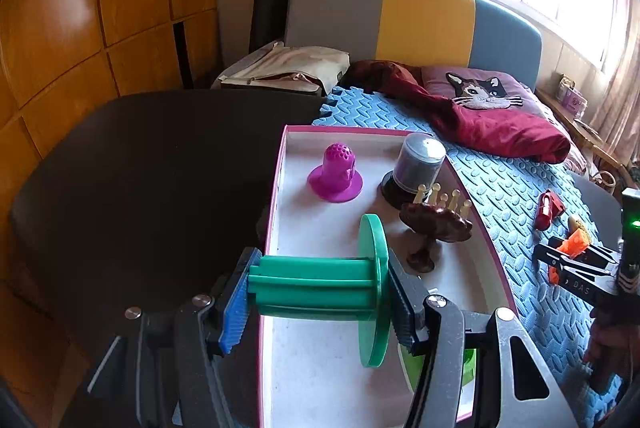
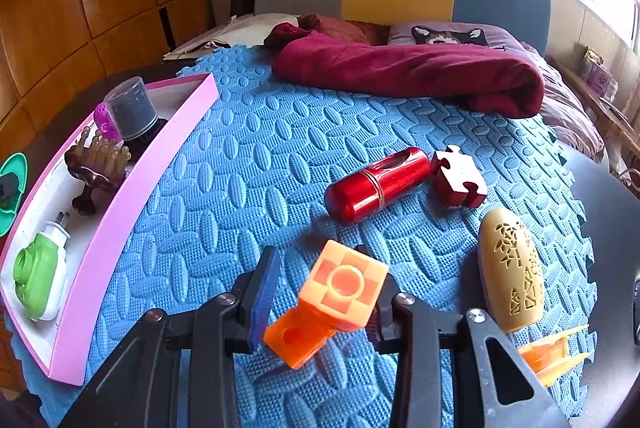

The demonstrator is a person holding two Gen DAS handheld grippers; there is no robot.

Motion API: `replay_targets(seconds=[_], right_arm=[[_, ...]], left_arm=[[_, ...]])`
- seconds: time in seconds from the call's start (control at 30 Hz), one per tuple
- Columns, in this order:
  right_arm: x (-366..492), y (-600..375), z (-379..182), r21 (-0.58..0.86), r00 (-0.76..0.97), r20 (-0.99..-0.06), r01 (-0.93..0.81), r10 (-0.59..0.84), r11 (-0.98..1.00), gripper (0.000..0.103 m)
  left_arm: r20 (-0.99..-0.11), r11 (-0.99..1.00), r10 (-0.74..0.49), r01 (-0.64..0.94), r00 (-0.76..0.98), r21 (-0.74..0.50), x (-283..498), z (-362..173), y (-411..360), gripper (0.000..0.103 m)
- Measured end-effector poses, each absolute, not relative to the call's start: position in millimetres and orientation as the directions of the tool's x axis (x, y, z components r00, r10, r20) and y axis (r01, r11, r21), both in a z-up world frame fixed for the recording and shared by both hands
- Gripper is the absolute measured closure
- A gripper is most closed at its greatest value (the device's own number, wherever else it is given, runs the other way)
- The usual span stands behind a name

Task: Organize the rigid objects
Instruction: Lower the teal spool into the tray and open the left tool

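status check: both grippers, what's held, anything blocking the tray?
Left gripper shut on green spool, over pink tray. Right gripper around orange block; grip unclear. Brown comb stand sits just beyond spool.

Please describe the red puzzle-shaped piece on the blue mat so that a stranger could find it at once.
Start from the blue foam mat that covers the bed. Near its right side lies a shiny red cylinder, and the puzzle piece sits just to the right of it. It is the only flat-faced, matte dark red block with jigsaw knobs and notches.
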State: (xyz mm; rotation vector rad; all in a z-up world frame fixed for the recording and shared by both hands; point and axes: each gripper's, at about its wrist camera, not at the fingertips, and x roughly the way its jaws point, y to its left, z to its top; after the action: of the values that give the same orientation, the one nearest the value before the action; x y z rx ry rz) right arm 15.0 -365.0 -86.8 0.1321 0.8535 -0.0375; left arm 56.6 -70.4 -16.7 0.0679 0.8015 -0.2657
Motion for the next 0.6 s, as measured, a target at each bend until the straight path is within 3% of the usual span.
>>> replay_targets(seconds=[0.6], right_arm=[[15.6, -364.9, -87.0, 0.101, 0.659, -0.752, 0.087, 0.019, 0.991, 0.065]], left_arm=[[-0.779, 0.95, -0.26, 0.295, 0.571, -0.101, 118.1, -40.0, -93.0, 0.044]])
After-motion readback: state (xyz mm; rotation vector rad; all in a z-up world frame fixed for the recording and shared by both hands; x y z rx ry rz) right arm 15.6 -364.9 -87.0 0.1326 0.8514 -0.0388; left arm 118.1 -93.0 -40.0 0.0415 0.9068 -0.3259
